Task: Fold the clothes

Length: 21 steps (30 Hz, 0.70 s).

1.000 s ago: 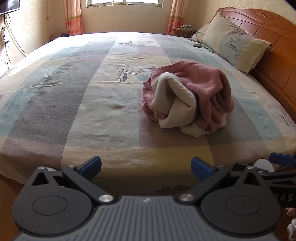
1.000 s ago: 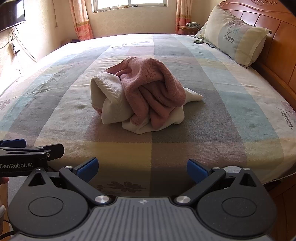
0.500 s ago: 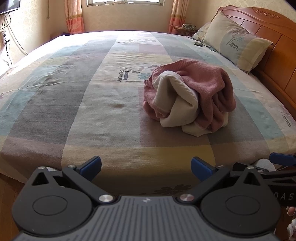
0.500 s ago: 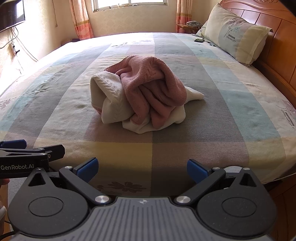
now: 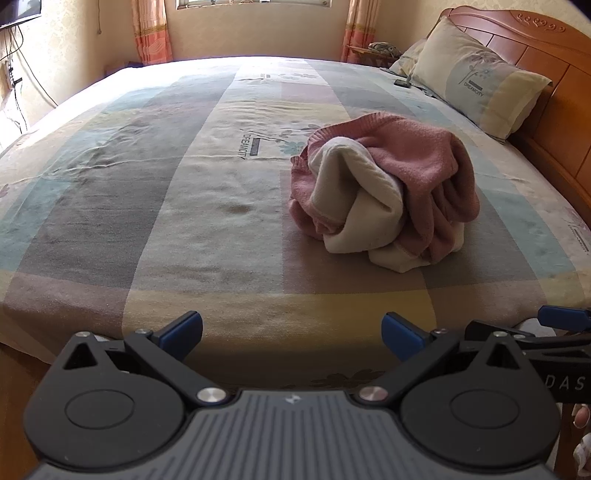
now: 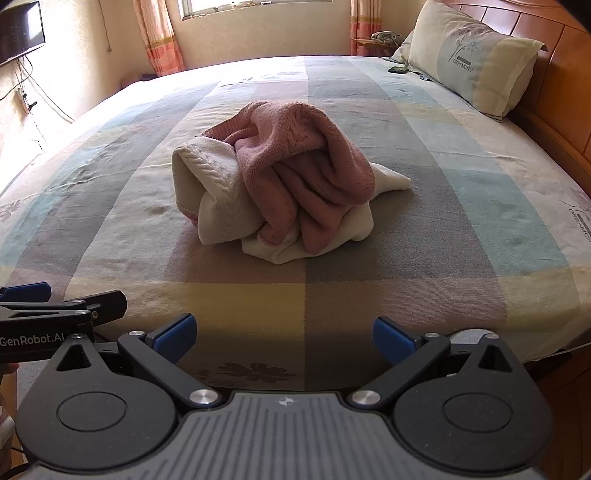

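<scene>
Pink-and-cream knit sweater [image 6: 280,184], balled up mid-bed [image 6: 443,206]; soft, floppy, probably light. Best pinched at the ribbed pink hem. Both tongs, left [image 5: 291,330] and right [image 6: 282,334], spread wide, empty.

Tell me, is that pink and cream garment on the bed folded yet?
Not folded. The pink and cream garment lies bunched in a rumpled heap on the bed, untouched by either gripper.

Sunlit bedroom: wooden headboard [image 5: 554,62], curtained window [image 6: 258,7], checked bedspread [image 5: 184,192].
</scene>
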Available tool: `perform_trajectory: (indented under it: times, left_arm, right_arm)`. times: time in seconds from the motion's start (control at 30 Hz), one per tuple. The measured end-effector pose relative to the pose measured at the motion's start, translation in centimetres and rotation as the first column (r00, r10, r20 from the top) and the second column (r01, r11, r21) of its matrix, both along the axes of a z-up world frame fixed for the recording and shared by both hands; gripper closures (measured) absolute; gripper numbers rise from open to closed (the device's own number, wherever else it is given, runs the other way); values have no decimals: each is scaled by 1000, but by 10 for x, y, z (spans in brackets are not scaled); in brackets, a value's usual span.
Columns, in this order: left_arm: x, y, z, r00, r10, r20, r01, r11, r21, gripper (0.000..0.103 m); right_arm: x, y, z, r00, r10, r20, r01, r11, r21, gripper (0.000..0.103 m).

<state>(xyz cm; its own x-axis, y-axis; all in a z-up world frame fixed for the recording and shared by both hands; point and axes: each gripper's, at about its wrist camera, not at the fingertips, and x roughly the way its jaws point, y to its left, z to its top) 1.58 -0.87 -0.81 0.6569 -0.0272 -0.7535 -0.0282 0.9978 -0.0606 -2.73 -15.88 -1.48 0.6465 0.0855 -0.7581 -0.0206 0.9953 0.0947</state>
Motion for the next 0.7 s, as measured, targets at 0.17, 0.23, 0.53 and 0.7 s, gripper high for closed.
perform_trajectory:
  times: [0.17, 0.23, 0.53, 0.7]
  left_arm:
    - [7, 0, 2, 1000, 9, -5, -9, 1000, 4, 1]
    - [11, -1, 2, 1000, 10, -9, -10, 1000, 4, 1]
    - [31, -4, 8, 1000, 15, -5, -15, 1000, 11, 1]
    - [47, -4, 7, 1000, 23, -17, -22, 1000, 9, 1]
  right_arm:
    - [8, -3, -1, 1000, -3, -8, 4, 1000, 4, 0]
    - [12, -3, -2, 1000, -2, -13, 2, 1000, 4, 0]
    - [30, -11, 1, 1000, -14, -18, 14, 1000, 10, 0]
    - [43, -17, -1, 999, -21, -32, 22, 1000, 17, 0]
